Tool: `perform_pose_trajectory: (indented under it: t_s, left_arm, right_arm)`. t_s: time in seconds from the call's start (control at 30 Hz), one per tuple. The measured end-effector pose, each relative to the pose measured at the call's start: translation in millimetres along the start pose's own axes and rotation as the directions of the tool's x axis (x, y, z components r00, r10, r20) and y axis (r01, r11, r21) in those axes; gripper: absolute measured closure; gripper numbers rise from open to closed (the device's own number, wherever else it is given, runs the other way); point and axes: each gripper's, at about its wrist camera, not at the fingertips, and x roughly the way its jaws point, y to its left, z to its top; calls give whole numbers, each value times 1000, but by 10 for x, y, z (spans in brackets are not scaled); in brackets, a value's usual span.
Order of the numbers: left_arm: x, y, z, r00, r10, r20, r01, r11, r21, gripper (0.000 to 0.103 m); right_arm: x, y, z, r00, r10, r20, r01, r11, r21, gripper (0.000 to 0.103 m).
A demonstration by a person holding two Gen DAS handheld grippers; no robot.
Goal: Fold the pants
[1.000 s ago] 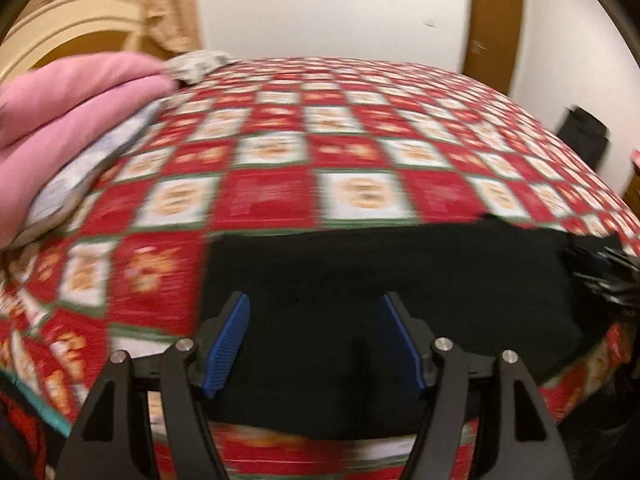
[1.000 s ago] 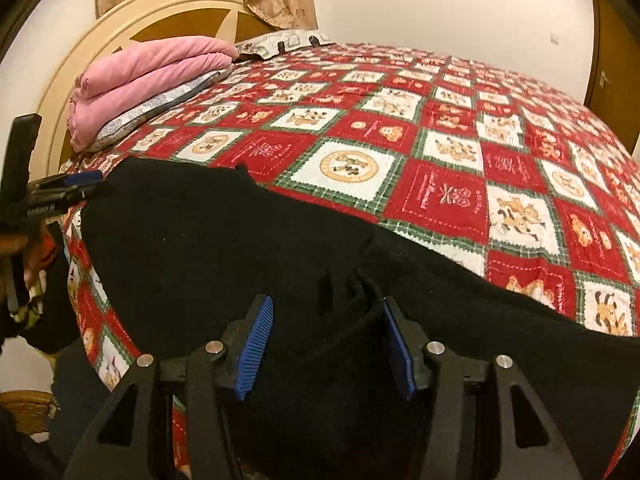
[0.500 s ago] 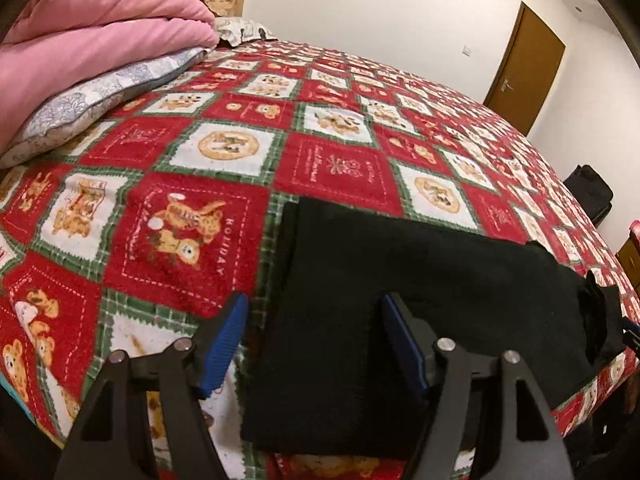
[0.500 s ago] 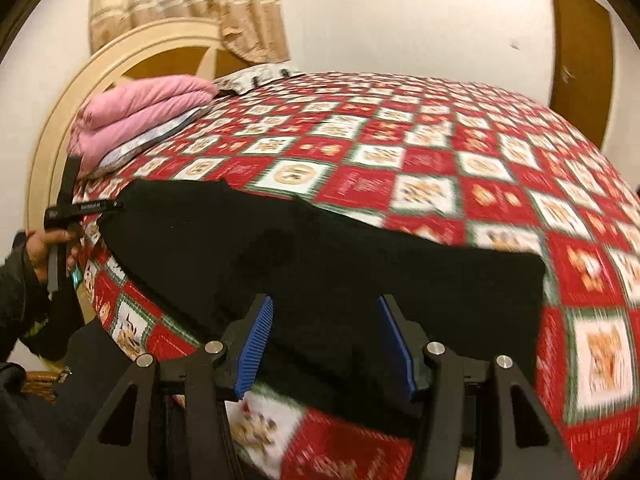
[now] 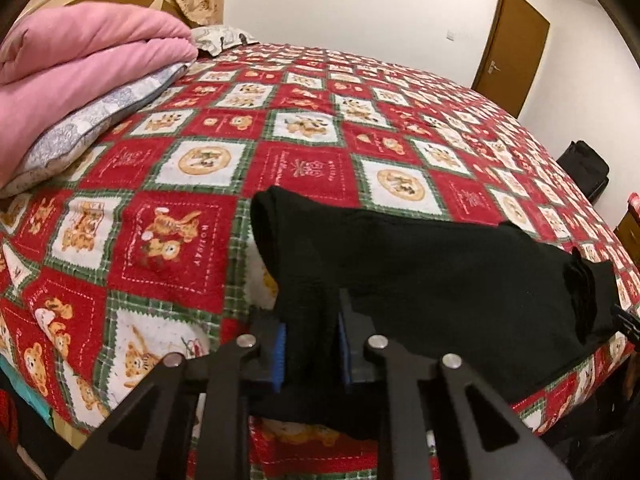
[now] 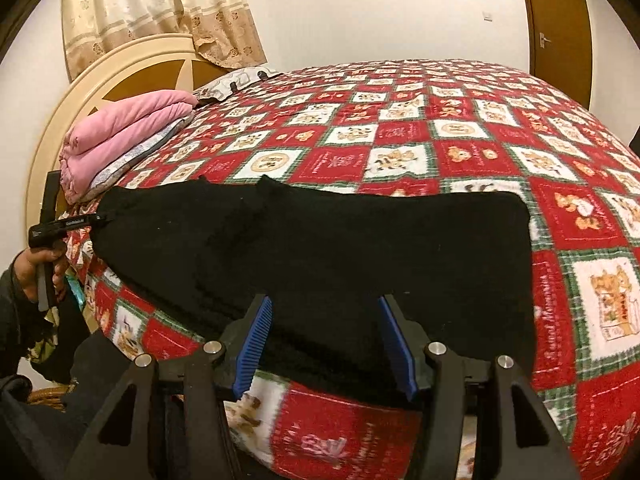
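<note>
The black pants (image 5: 420, 264) lie along the near edge of the bed (image 5: 304, 140), spread flat on the red patchwork quilt, with one short end falling a little over the side. The left tool (image 5: 310, 350) has its blue pads pinched together on a bunch of the fabric at that end (the cloth rises in a small ridge between them). In the right wrist view the same tool (image 6: 72, 224) shows far off at the pants' (image 6: 320, 248) left end, held in a hand (image 6: 38, 268). The right tool (image 6: 326, 340) stands wide apart, its fingers (image 6: 254, 340) either side of the near hem, with nothing between them; whether they touch the cloth I can't tell. A pink blanket (image 6: 120, 136) sits folded on a pillow by the headboard (image 6: 80, 96), well apart from the pants, and a brown door (image 5: 512, 44) shows in the far wall
</note>
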Motion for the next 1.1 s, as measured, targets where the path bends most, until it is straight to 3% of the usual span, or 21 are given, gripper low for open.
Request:
perform_pose_trajectory:
  t_s: [0.2, 0.27, 0.37, 0.4, 0.47, 0.57, 0.63, 0.67, 0.7, 0.77, 0.9, 1.0, 1.1]
  left_arm:
    - [28, 57, -15, 1000, -23, 13, 23, 999, -23, 82]
    - [27, 76, -26, 1000, -19, 17, 20, 1000, -24, 82]
    - [29, 71, -40, 1000, -10, 28, 10, 1000, -16, 75]
    - [36, 62, -42, 999, 16, 30, -15, 1000, -8, 63]
    - [47, 54, -52, 998, 50, 36, -50, 999, 0, 54]
    - [98, 80, -72, 999, 23, 29, -23, 1000, -12, 49]
    - [131, 126, -90, 1000, 1, 29, 0, 999, -37, 51]
    - [126, 158, -91, 999, -10, 33, 12, 998, -59, 56]
    - [114, 175, -86, 999, -28, 32, 30, 997, -72, 67]
    - [88, 180, -80, 997, -81, 19, 82, 993, -86, 77]
    - [21, 99, -77, 997, -77, 12, 78, 995, -67, 80]
    - [-121, 94, -39, 992, -117, 37, 120, 986, -115, 81]
    - [-366, -46, 64, 982, -169, 88, 178, 979, -102, 81]
  right_arm:
    - [165, 606, 194, 982, 188, 25, -180, 965, -189, 46]
    - [286, 748, 260, 976, 218, 17, -210, 955, -211, 46]
    - [743, 822, 277, 984, 147, -97, -163, 969, -186, 46]
    - [833, 814, 254, 982, 139, -128, -161, 972, -174, 46]
    - [779, 856, 230, 987, 137, -89, -153, 966, -209, 46]
    - [599, 820, 226, 984, 163, -79, -176, 963, -203, 46]
    - [445, 791, 210, 984, 173, -46, -179, 962, -208, 46]
    - [384, 781, 200, 985, 169, -35, -172, 961, -215, 46]
    - [321, 761, 190, 987, 158, -25, -160, 962, -222, 46]
    - [205, 707, 144, 989, 146, -10, -144, 965, -220, 46]
    - [81, 597, 73, 990, 139, -1, -136, 971, -198, 46]
    - [12, 564, 32, 992, 129, 11, -124, 972, -197, 45]
    - [-39, 534, 26, 993, 119, 19, -113, 974, -194, 45]
